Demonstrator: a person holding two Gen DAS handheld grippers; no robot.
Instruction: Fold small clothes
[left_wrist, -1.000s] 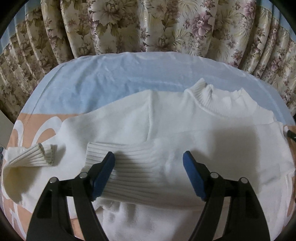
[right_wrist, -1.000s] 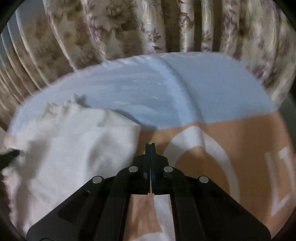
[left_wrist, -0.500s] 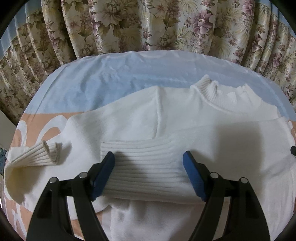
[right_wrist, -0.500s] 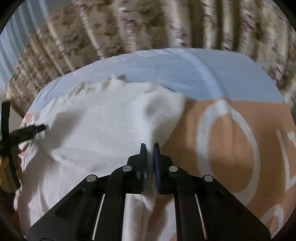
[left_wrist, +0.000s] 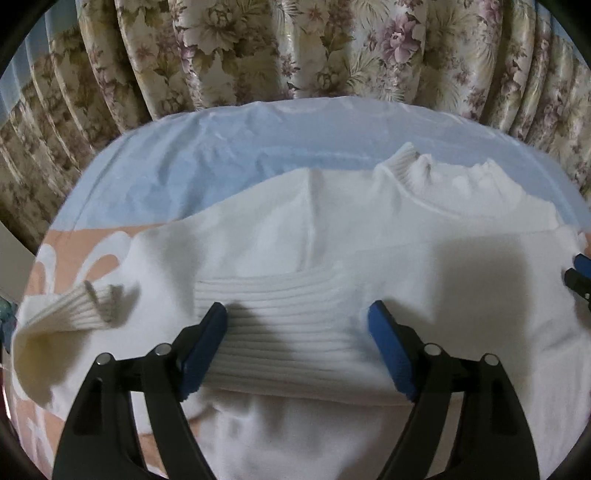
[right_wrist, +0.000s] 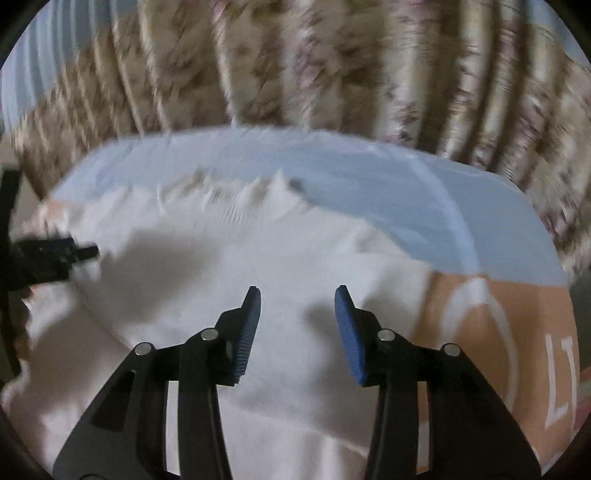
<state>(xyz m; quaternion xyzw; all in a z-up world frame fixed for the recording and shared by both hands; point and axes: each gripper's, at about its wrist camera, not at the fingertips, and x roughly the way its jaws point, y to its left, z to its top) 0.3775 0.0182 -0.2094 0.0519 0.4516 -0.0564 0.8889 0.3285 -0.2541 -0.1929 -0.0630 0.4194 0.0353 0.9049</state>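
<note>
We hold the left gripper (left_wrist: 297, 325) tilted steeply down over the white sweater (left_wrist: 369, 240). Its fingers (left_wrist: 207, 339) stand wide apart and are opening a little further; they straddle the ribbed sleeve (left_wrist: 273, 314) folded across the chest, and we cannot tell whether the pads touch the knit. The right gripper (right_wrist: 297, 314) also points steeply down over the sweater's right side, fingers (right_wrist: 347, 332) parted and opening, nothing clamped between them, smooth knit lying below.

The sweater lies flat, front up, on a bed sheet (left_wrist: 177, 173) that is pale blue at the far end and peach with white lettering nearer us. Fabric is soft fine knit; the mock-neck collar (left_wrist: 436, 177) and the cuff (left_wrist: 85, 306) at left are ribbed. A floral pleated curtain (left_wrist: 295, 48) hangs behind. The right wrist view is motion-blurred.
</note>
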